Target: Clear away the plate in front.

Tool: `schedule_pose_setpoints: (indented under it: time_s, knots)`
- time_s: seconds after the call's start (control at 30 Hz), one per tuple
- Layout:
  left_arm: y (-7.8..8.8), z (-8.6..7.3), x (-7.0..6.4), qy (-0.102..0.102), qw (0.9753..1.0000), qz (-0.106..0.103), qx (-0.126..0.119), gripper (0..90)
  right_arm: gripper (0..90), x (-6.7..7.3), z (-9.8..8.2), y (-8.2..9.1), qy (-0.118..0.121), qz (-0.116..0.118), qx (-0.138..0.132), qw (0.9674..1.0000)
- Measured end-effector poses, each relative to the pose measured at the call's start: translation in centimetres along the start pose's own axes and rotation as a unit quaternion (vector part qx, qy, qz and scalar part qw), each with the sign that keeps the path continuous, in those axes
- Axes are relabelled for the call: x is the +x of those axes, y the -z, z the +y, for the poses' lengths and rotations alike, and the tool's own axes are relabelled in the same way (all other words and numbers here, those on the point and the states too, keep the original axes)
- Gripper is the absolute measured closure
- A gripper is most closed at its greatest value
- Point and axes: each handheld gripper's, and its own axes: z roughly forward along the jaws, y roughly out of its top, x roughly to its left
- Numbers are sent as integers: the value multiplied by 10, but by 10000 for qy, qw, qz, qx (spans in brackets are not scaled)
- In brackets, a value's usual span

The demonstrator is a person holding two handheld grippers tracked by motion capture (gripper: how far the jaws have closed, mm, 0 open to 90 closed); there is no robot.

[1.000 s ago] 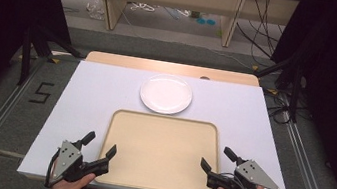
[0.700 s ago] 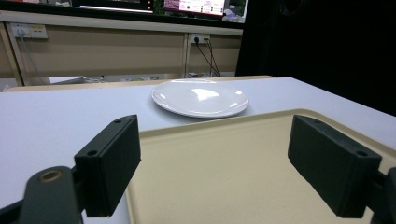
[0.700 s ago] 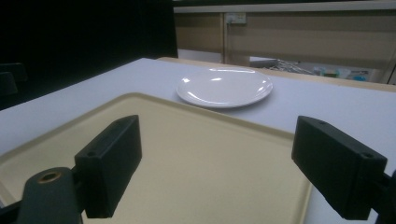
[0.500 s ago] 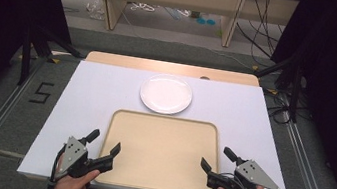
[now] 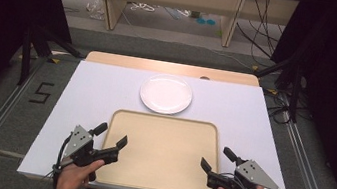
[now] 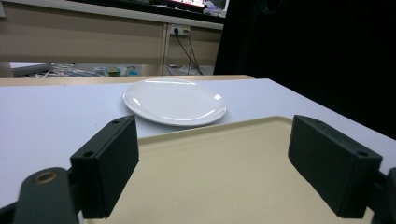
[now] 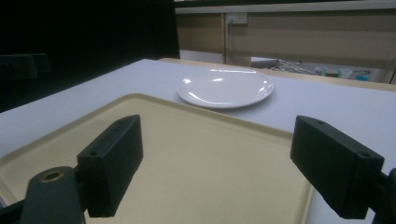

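High view: left gripper and right gripper hover at the near corners of the tray, jaws spread wide, holding nothing. Judged an approach step — the next move calls for each to settle on a tray edge or reach the plate just beyond its far rim. Count — one tray, one plate, both on the table.

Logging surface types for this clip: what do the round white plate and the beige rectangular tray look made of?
The round white plate looks like glazed ceramic or glossy melamine: sharp bright highlights on its rim. The beige rectangular tray looks like moulded plastic with a matte finish: rounded corners, a raised lip, only soft, diffuse sheen.
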Motion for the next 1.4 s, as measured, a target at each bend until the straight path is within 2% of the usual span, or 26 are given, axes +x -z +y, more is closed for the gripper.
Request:
schedule_pose_setpoints:
  time_s: [0.27,0.3,0.33,0.37,0.43,0.5,0.53,0.57,0.6,0.63,0.7,0.73,0.77,0.83,0.87,0.9,0.93,1.0,1.07,1.1,1.17,1.23,1.27,1.33,1.4]
  knots:
    - [-16,5,0,186,9995,-178,159,163,187,0,0,0,3,23,-23,10000]
    - [-21,7,1,285,9991,-230,214,163,188,0,0,-1,4,24,-28,10000]
    - [-21,7,1,285,9991,-230,214,166,188,0,0,-1,4,24,-28,10000]
    - [-28,8,4,460,9980,-294,307,168,190,0,0,0,0,40,-20,10000]
    - [-31,9,6,527,9976,-296,339,170,190,0,0,0,3,43,-18,10000]
    - [-38,11,9,676,9964,-373,360,171,192,0,0,0,4,1,9,10000]
    - [-47,12,14,998,9927,-563,380,172,195,0,0,0,-44,64,-19,10000]
    - [-47,12,14,998,9927,-563,380,177,195,0,0,0,-44,64,-19,10000]
    - [-56,13,18,1227,9899,-567,438,182,196,0,-1,-1,-68,96,-19,9999]
    - [-56,13,18,1227,9899,-567,438,185,196,0,-1,-1,-68,96,-19,9999]
    - [-66,13,23,1429,9864,-557,582,186,197,0,-1,-1,-84,111,-27,9999]
    - [-66,13,23,1429,9864,-557,582,188,197,0,-1,-1,-84,111,-27,9999]
    - [-71,12,26,1512,9852,-439,680,192,198,0,-1,-1,-81,94,-43,9999]
    - [-73,12,27,1549,9844,-406,723,193,199,0,-1,-1,-76,84,-6,9999]
    - [-77,13,31,1775,9802,-441,761,196,200,0,-1,0,-40,95,36,9999]
    - [-77,13,31,1775,9802,-441,761,202,200,0,-1,-1,-38,106,-20,9999]
    - [-80,14,32,1899,9778,-431,771,207,200,0,-1,-1,-43,120,-3,9999]
    - [-86,18,33,1999,9748,-430,894,213,202,1,-1,-1,-27,147,-1,9999]
    - [-87,20,33,1991,9744,-451,936,213,203,1,-1,-1,-27,147,-2,9999]
    - [-90,22,32,2085,9725,-450,931,213,203,1,-1,-1,-35,150,3,9999]
    - [-101,25,35,2301,9670,-443,1004,214,205,1,-1,-1,-26,158,5,9999]
    - [-108,25,38,2641,9578,-493,1025,221,206,1,-1,-1,-44,195,-6,9998]
    - [-112,25,40,2728,9548,-546,1043,223,206,1,-1,-1,-47,187,18,9998]
    - [-115,25,42,2735,9544,-518,1078,227,206,1,-1,-1,-47,193,21,9998]
    - [-121,25,43,2700,9552,-448,1123,228,208,1,-1,-1,-45,192,14,9998]
